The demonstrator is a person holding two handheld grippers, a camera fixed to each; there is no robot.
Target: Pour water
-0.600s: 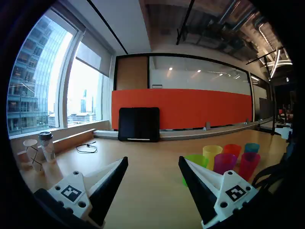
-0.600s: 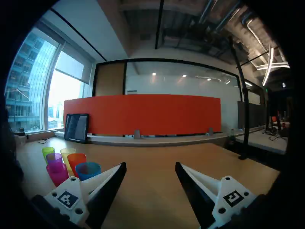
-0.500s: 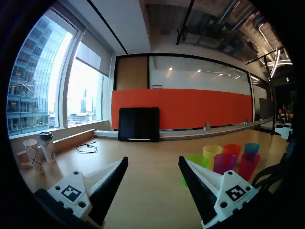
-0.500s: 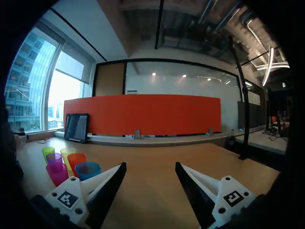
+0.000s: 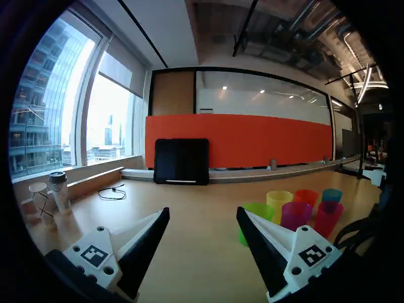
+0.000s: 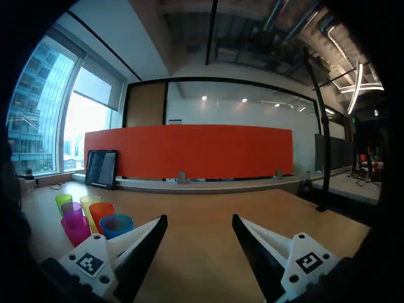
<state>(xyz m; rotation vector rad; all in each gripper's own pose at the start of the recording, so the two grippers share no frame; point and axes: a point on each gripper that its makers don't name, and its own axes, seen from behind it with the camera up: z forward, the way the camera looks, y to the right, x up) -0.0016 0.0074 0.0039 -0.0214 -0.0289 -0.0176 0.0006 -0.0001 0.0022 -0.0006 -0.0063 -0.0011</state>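
Observation:
Several coloured plastic cups stand in a cluster on the wooden table (image 5: 202, 252): green (image 5: 255, 209), yellow (image 5: 279, 199), purple (image 5: 296, 214), orange (image 5: 306, 197), pink (image 5: 329, 214) and blue (image 5: 332, 194). In the left gripper view they sit to the right of my open left gripper (image 5: 202, 222), partly behind its right finger. The right gripper view has the same cluster at the left: blue (image 6: 116, 225), orange (image 6: 101, 211), pink (image 6: 76, 229). My right gripper (image 6: 199, 227) is open and holds nothing, with the blue cup just beyond its left finger.
A dark tablet (image 5: 181, 161) leans against the orange partition (image 5: 242, 139) at the table's far edge. A lidded paper cup (image 5: 59, 191) and a small stand (image 5: 40, 202) sit at the far left by the window. A black cable (image 5: 112, 192) lies near them.
The left gripper view has tipped slightly downward, so the scene sits a little higher in frame. The right gripper view is unchanged.

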